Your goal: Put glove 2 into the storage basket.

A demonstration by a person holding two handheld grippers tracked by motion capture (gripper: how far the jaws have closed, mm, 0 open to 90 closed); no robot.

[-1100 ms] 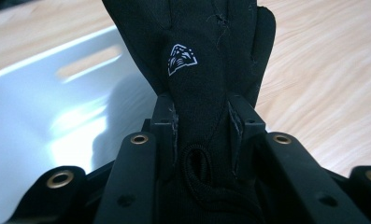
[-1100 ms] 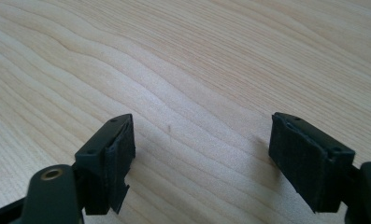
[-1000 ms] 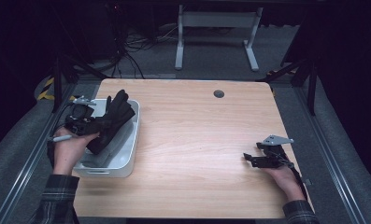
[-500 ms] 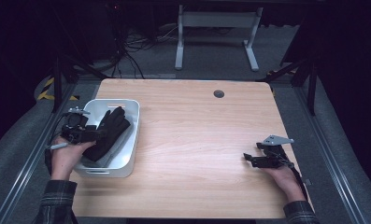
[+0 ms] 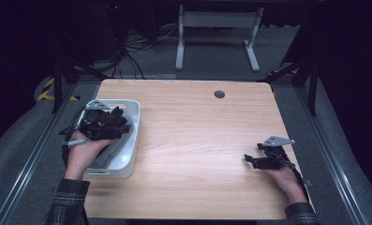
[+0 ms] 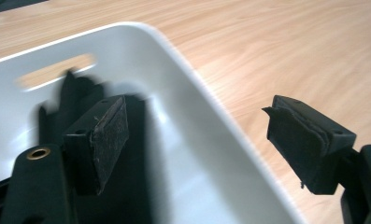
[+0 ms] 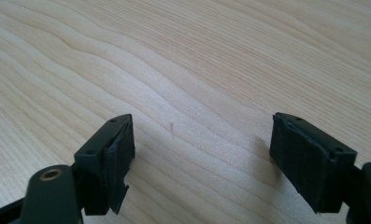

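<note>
A white plastic bin stands at the table's left, and a black glove-like fabric piece lies in it. My left gripper hovers over the bin's right wall. Its jaws have just been opening and now stand wide apart with nothing between the pads. In the left gripper view the black fabric sits behind the left pad, near the bin's slot handle. My right gripper rests on the bare wood at the right. In its own view the right gripper is open and empty.
A grey item lies in the near part of the bin. A round cable hole is at the table's far edge. Metal rails run along both sides of the table, and a white stand is on the floor beyond.
The left jaws were shut on the black fabric and have opened, leaving it in the bin. The left hand shifted left, then back over the bin. The right hand stayed put.
</note>
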